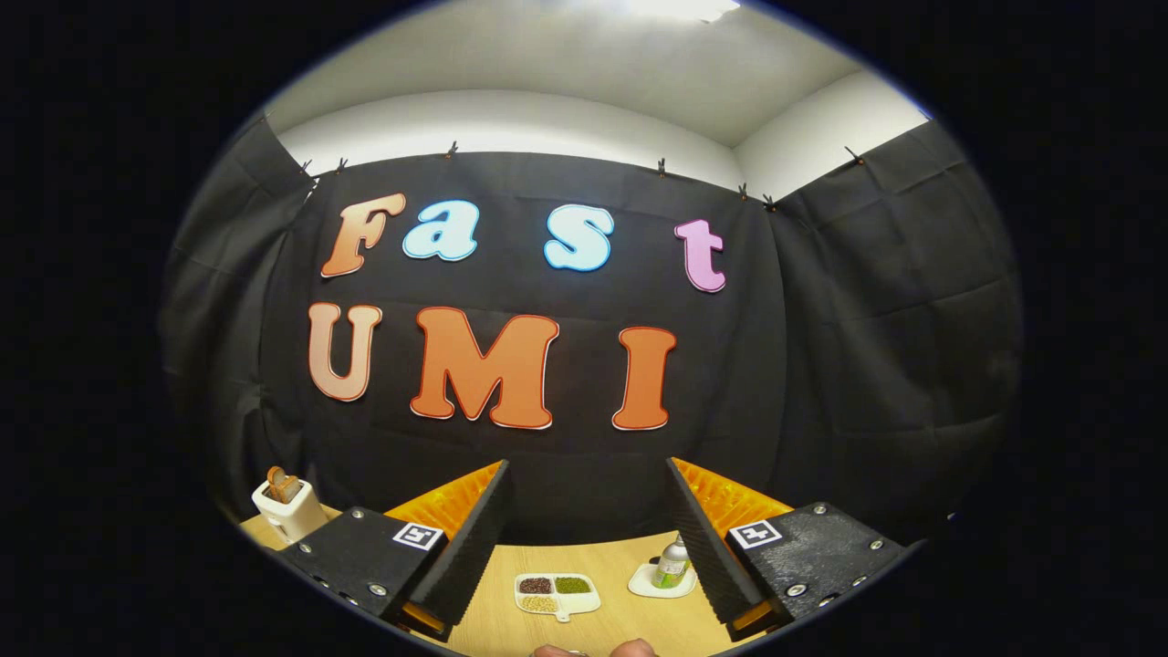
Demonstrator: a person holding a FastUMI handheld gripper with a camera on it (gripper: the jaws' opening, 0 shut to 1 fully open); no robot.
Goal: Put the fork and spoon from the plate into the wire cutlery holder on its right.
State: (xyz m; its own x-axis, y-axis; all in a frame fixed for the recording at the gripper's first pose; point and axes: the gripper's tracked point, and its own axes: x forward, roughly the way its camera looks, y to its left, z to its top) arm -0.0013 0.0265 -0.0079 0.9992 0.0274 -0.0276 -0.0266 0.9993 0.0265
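A: What is the gripper doing in its own view?

B: Its fingers are spread wide, with nothing between them. It is lifted and looks out level over a wooden table toward the booth wall.

A: What lies ahead of it?

B: Between the fingers, down on the table, a small white dish in three sections, holding dark, green and pale grains. Just right of it, beside the right finger, a small bottle stands upright on a white saucer. Off to the left, beyond the left finger, a white toaster with bread in its slot.

A: And the fork, spoon, plate, holder?

B: I cannot make them out. At the near table edge two pale rounded shapes peek in; what they are I cannot tell.
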